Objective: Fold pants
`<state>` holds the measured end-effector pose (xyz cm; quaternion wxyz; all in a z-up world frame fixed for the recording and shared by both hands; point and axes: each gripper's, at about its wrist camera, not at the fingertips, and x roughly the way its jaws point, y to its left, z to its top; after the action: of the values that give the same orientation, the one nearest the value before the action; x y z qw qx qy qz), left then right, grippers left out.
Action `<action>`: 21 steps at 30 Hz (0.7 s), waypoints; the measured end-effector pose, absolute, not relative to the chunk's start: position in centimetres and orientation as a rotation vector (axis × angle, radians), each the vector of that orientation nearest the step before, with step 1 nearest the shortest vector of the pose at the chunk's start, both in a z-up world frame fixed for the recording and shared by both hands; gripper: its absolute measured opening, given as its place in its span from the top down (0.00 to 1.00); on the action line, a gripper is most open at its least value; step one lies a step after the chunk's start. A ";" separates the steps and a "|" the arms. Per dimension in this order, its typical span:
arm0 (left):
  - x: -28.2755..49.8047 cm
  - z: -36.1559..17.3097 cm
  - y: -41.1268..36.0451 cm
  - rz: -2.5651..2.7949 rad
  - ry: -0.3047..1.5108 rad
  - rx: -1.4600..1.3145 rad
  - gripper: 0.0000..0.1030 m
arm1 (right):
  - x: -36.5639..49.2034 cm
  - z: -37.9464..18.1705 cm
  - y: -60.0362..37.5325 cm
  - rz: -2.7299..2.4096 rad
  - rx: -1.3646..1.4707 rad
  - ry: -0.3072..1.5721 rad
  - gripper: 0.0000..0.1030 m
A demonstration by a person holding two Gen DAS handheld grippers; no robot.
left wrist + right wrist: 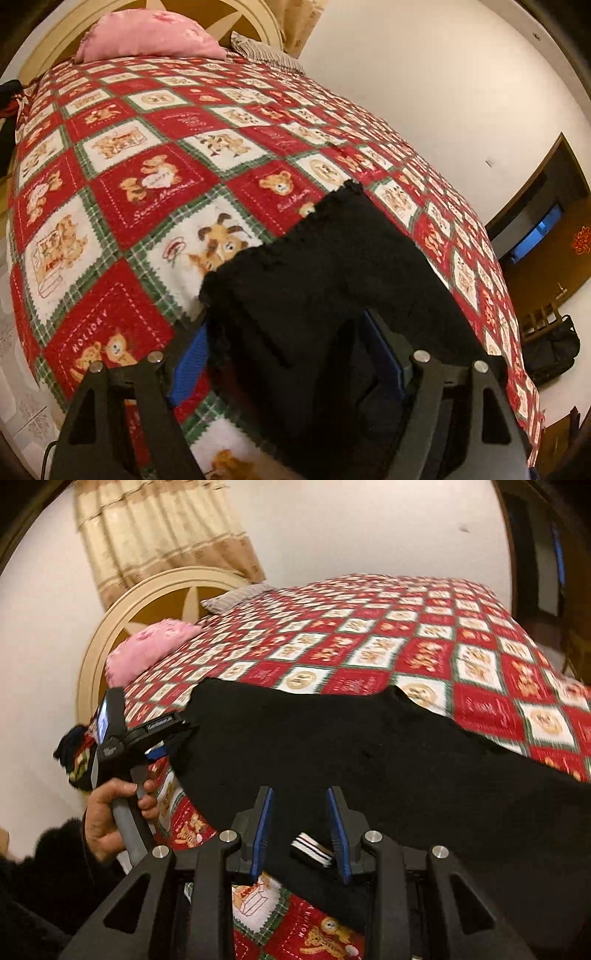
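- Black pants lie spread on the checked bedspread, near the bed's near edge.
- Left gripper: blue pads sit either side of the cloth with fabric bunched between; whether it is truly clamped cannot be told.
- Right gripper: tongs spread, straddling the near hem beside a striped label, nothing pinched yet.
- Judgement: both tools are at the near edge, likely to lift it for a fold toward the far side.
- Pink pillow lies well apart.
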<state>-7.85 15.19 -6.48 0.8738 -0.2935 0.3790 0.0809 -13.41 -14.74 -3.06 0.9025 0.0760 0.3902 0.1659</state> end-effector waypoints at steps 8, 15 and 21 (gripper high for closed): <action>-8.0 -6.4 16.7 0.073 0.758 -0.665 0.71 | -12.8 -4.0 -18.3 0.233 0.307 0.832 0.69; -8.5 0.5 11.7 -0.033 0.658 -0.470 0.73 | -14.5 -3.7 -25.6 0.053 0.436 0.789 0.69; -10.8 7.3 0.9 -0.342 0.516 -0.263 0.73 | -17.4 -2.1 -31.9 -0.125 0.457 0.722 0.69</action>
<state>-10.83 0.94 7.30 0.9440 -0.1292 0.2531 -0.1678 -17.39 -31.93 -2.13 0.9082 0.2216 0.3499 -0.0608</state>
